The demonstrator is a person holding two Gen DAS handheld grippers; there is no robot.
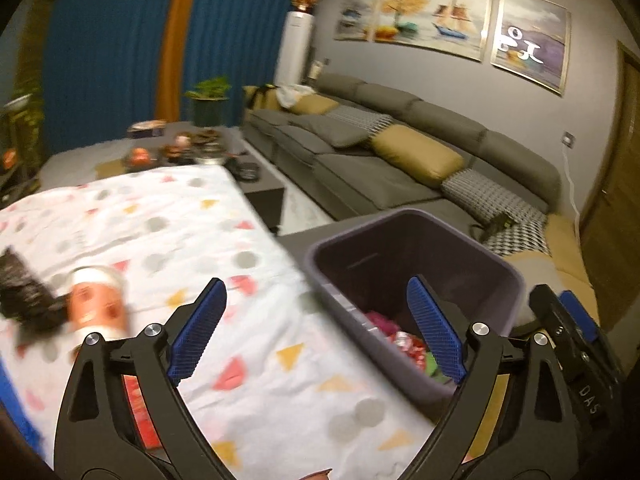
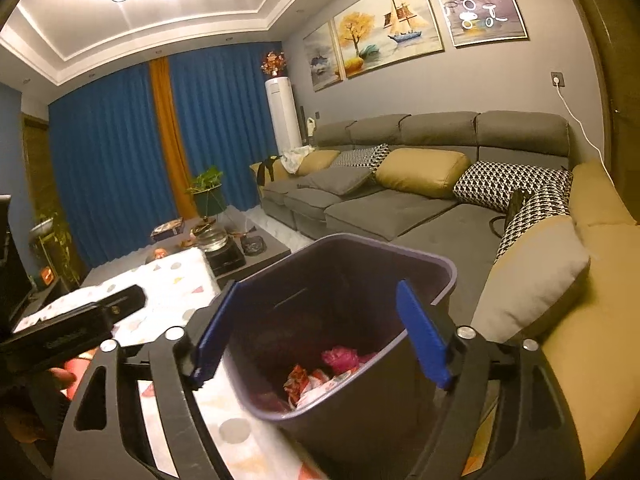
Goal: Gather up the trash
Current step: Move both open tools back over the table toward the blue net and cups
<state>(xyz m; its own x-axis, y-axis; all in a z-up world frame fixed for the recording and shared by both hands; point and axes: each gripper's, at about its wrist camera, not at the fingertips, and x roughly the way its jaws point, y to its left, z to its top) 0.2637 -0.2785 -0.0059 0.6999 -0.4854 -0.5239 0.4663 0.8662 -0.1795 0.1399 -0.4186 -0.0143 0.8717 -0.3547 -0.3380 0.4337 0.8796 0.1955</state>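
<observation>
The left gripper [image 1: 316, 330] stood spread wide over the patterned tablecloth [image 1: 160, 232], nothing between its jaws; the right gripper [image 2: 320, 330] gaped empty above the purple bin [image 2: 400, 252]; crumpled wrappers [image 2: 320, 380] lay inside it.

The bench wears a white cloth [image 1: 168, 216] dotted with grey circles, yellow triangles and pink half-rounds, and the bin [image 2: 436, 268] is dark purple-grey, holding wrappers [image 2: 320, 376] in pink, red and white. Each black tool, left [image 1: 316, 332] and right [image 2: 320, 328], has blue ribbed pads [image 1: 436, 332]. Behind, the curtains [image 2: 108, 152] are deep blue with an orange strip, and the grey sofa [image 2: 384, 200] carries mustard and black-and-white houndstooth cushions [image 2: 500, 180]
</observation>
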